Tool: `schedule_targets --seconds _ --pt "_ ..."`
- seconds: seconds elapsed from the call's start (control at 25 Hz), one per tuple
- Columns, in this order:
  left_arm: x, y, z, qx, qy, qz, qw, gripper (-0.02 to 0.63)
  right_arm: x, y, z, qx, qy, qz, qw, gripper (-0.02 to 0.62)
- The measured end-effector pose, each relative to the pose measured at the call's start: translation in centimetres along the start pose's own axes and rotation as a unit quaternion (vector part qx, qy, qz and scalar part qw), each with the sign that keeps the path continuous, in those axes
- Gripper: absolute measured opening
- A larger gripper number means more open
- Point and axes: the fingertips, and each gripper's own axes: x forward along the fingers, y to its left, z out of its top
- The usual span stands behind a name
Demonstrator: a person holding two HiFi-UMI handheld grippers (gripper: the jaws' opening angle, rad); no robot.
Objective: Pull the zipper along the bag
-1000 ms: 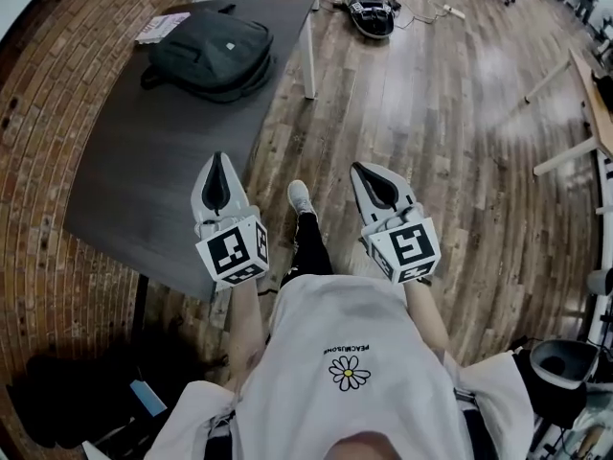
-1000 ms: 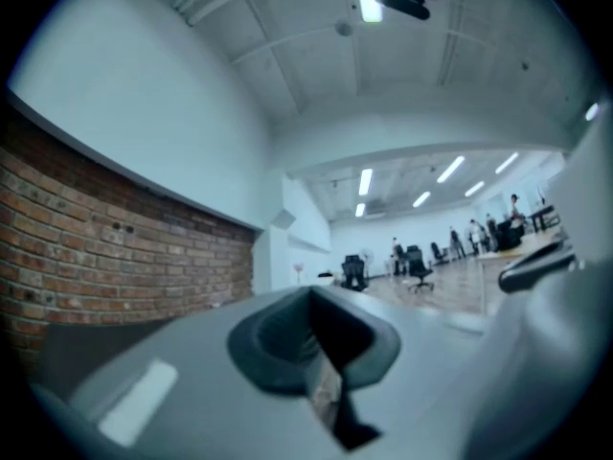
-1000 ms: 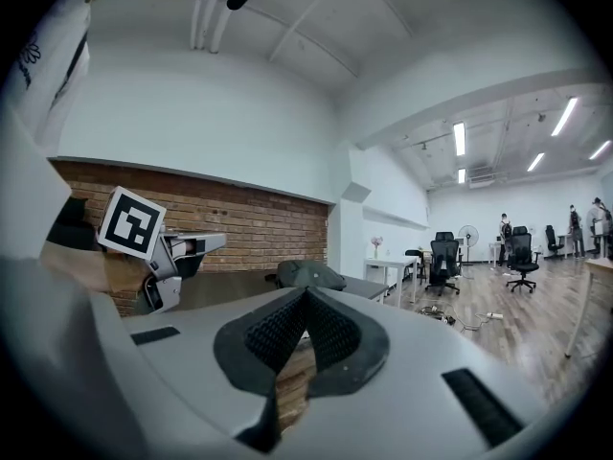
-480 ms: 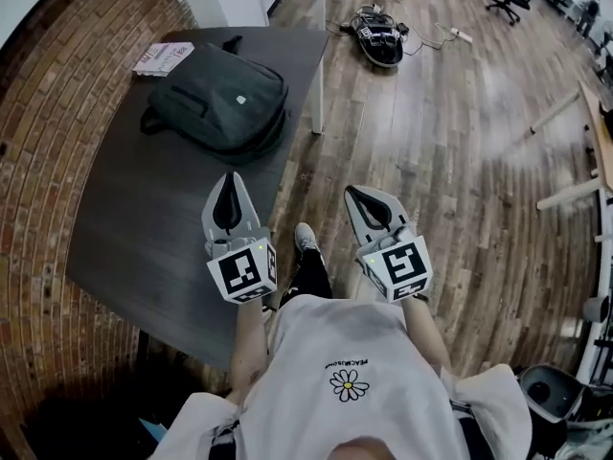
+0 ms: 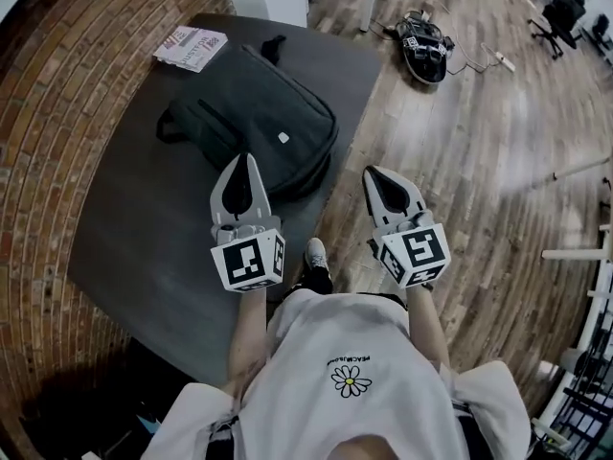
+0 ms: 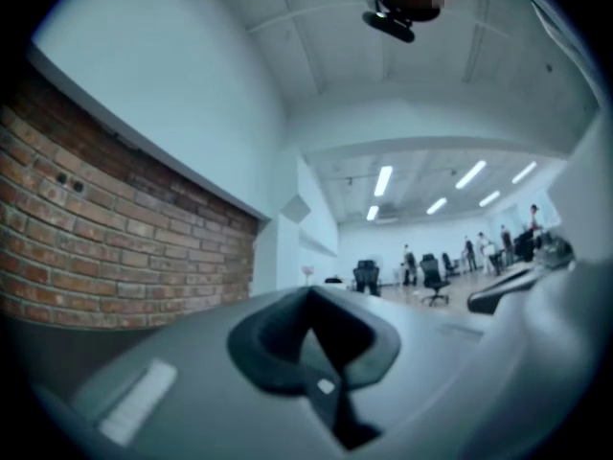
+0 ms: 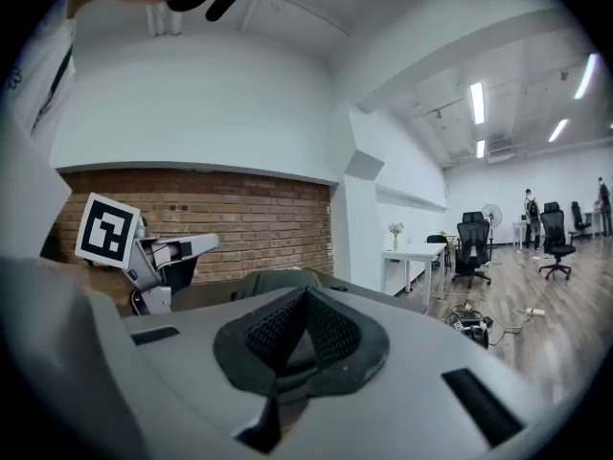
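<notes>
A dark backpack (image 5: 254,118) lies flat on the dark table (image 5: 144,218) in the head view; I cannot make out its zipper pull. My left gripper (image 5: 246,158) hovers over the bag's near edge, jaws shut and empty. The right gripper (image 5: 371,172) hangs over the wooden floor just right of the table's edge, also shut with nothing in it. In the right gripper view the bag (image 7: 271,278) shows as a dark hump behind the shut jaws (image 7: 305,293), with the left gripper (image 7: 206,243) off to the left. The left gripper view shows only its shut jaws (image 6: 311,291) and the room.
A printed booklet (image 5: 191,46) and a small dark object (image 5: 273,46) lie at the table's far end. A brick wall (image 5: 57,113) borders the table's left. A black device with cables (image 5: 422,51) sits on the floor; office chairs (image 5: 560,8) stand beyond.
The table and bag have come closer, and both grippers have moved forward. The left one now reaches the bag's near edge. Both stayed shut.
</notes>
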Motion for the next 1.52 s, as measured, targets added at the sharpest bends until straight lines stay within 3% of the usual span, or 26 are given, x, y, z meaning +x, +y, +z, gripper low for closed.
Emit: schedule_targets --seconds 0.12,0.32,0.52,0.68,1.0,1.04,1.12,1.2,1.24,1.28,1.52 --pt "1.7 1.7 -1.2 -0.009 0.013 0.029 0.9994 0.006 3.0 -1.2 0.8 0.014 -0.009 0.015 1.000 0.000" --pt "2.1 1.9 -2.4 0.021 0.038 0.070 0.9966 0.008 6.1 -2.6 0.7 0.001 0.002 0.055 0.998 0.000" --pt "1.9 2.5 -3.0 0.034 0.044 0.141 0.9885 0.008 8.9 -2.4 0.5 0.002 0.002 0.119 0.993 0.000" --pt "2.2 0.9 -3.1 0.045 0.053 0.154 0.9857 0.008 9.9 -2.7 -0.1 -0.011 0.017 0.156 0.988 0.000" --pt "3.6 1.2 -3.9 0.055 0.066 0.177 0.9806 0.008 12.6 -3.5 0.2 -0.019 0.018 0.184 0.983 0.002" --pt "3.8 1.4 -4.4 0.052 0.073 0.183 0.9791 0.008 13.1 -3.7 -0.1 -0.019 0.026 0.189 0.982 0.002" --pt "4.1 1.9 -5.7 0.044 0.093 0.198 0.9747 0.008 14.0 -4.0 -1.1 -0.018 0.049 0.203 0.978 0.078" --pt "4.3 2.3 -7.7 0.033 0.124 0.203 0.9708 0.011 15.1 -4.5 -2.5 -0.017 0.078 0.214 0.973 0.104" --pt "4.5 2.3 -8.8 0.026 0.142 0.197 0.9698 0.057 15.7 -4.7 -3.2 -0.014 0.094 0.218 0.971 0.122" --pt "4.5 2.3 -9.9 0.018 0.158 0.190 0.9687 0.147 16.4 -4.9 -4.1 -0.011 0.110 0.223 0.969 0.147" --pt "2.1 1.3 -15.7 -0.016 0.238 0.181 0.9542 0.180 19.7 -5.4 -8.9 -0.019 0.200 0.273 0.941 0.212"
